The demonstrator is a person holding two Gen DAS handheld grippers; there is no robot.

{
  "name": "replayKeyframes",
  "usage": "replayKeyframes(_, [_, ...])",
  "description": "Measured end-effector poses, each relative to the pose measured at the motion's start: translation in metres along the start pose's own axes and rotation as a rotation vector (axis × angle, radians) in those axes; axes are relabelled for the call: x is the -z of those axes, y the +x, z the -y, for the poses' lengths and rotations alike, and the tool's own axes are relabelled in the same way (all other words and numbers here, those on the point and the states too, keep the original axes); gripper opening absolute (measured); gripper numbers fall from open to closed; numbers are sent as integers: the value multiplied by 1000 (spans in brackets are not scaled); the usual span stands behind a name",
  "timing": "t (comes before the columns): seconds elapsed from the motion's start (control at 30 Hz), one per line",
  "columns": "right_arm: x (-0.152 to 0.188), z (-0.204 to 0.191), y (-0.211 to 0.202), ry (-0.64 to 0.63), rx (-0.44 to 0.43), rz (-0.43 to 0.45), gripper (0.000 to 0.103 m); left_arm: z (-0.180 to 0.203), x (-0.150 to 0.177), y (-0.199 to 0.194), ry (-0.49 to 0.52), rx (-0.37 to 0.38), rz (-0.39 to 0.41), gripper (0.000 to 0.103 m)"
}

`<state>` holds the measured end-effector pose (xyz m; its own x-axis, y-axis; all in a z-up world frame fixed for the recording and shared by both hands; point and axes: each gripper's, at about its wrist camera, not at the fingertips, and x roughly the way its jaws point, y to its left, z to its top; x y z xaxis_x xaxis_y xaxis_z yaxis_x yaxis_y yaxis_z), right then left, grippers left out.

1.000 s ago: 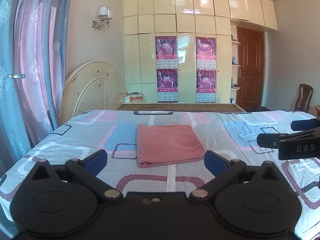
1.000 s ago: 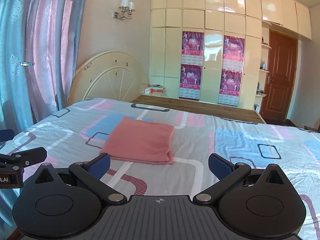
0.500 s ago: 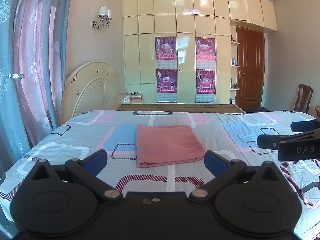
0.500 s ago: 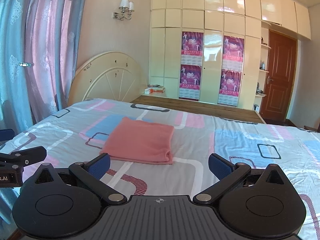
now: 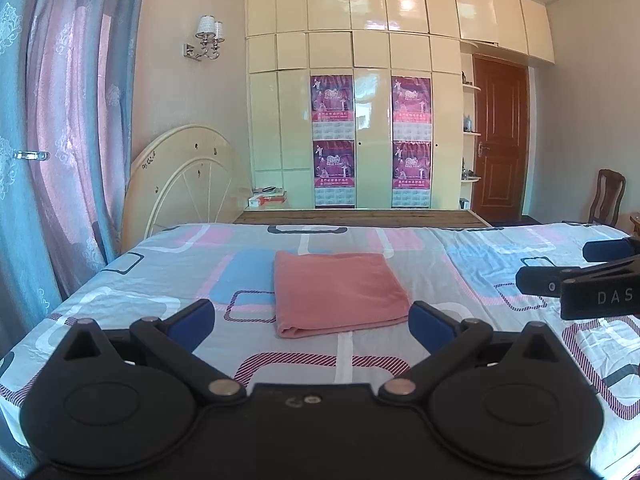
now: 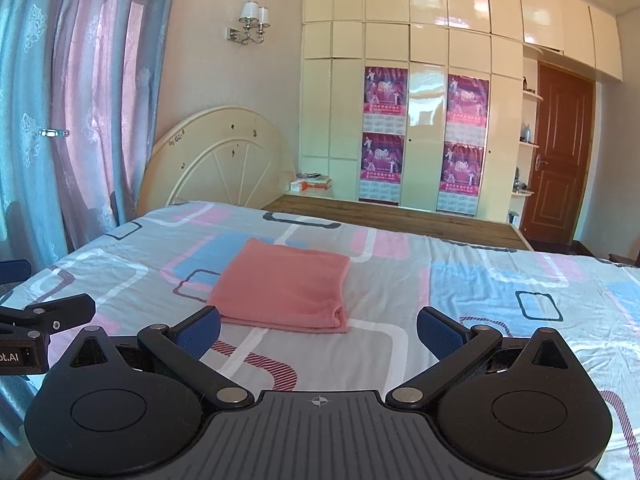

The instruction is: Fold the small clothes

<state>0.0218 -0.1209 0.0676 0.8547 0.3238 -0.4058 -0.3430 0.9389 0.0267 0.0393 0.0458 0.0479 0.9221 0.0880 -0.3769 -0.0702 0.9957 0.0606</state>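
In the left wrist view the left gripper [image 5: 312, 316] fills the bottom of the frame with its jaws spread wide and nothing between them. The pink cloth [image 5: 336, 292] lies just above them at centre frame, straight ahead on the patterned bed sheet [image 5: 160, 280], and it is apart from both blue pads [image 5: 192, 318]. At the right edge of that frame the other tool pokes in.

In the right wrist view the right gripper [image 6: 318, 330] is likewise released and empty, and the cloth [image 6: 284, 284] sits up and left of its centre line. The left gripper therefore looks squarer to it.

The cloth is already a flat, layered rectangle. Its thick doubled edge faces the tools, and its long axis seems to run away toward the wardrobe [image 6: 424, 80]. No loose corners show, so the folding looks finished or nearly so.
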Motion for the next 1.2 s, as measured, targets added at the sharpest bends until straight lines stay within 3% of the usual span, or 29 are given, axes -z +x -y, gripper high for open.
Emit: replayKeyframes(1.2, [-4, 5, -2, -5, -14, 3, 103, 1, -3, 0, 1, -4, -2, 103])
